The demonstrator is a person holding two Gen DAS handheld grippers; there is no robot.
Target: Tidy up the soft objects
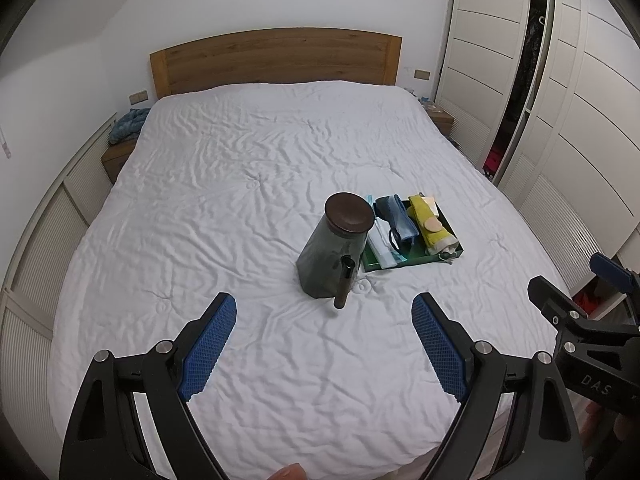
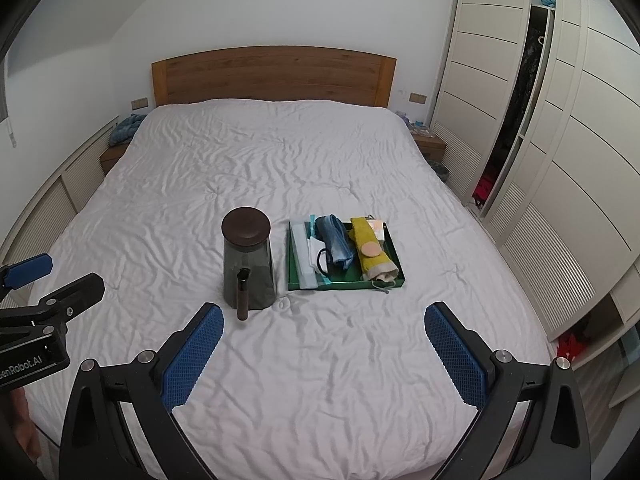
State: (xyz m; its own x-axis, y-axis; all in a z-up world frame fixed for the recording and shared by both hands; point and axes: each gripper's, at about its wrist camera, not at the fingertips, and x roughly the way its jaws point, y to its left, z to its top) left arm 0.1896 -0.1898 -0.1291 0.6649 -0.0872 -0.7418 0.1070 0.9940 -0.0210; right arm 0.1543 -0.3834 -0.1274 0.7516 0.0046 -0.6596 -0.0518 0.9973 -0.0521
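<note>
Both tools [image 1: 324, 340] [image 2: 324, 352] agape, tray [image 2: 394, 278] ahead – apart

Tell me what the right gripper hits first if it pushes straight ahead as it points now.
Probably the green tray of soft items, after passing over bare bedding; the right gripper is open, and depth is uncertain.

White bed [image 2: 320, 360], green tray [image 2: 344, 282], yellow cloth [image 2: 370, 256], blue cloth [image 2: 338, 242], grey-green jug [image 2: 250, 276], brown lid [image 2: 245, 226]
</note>
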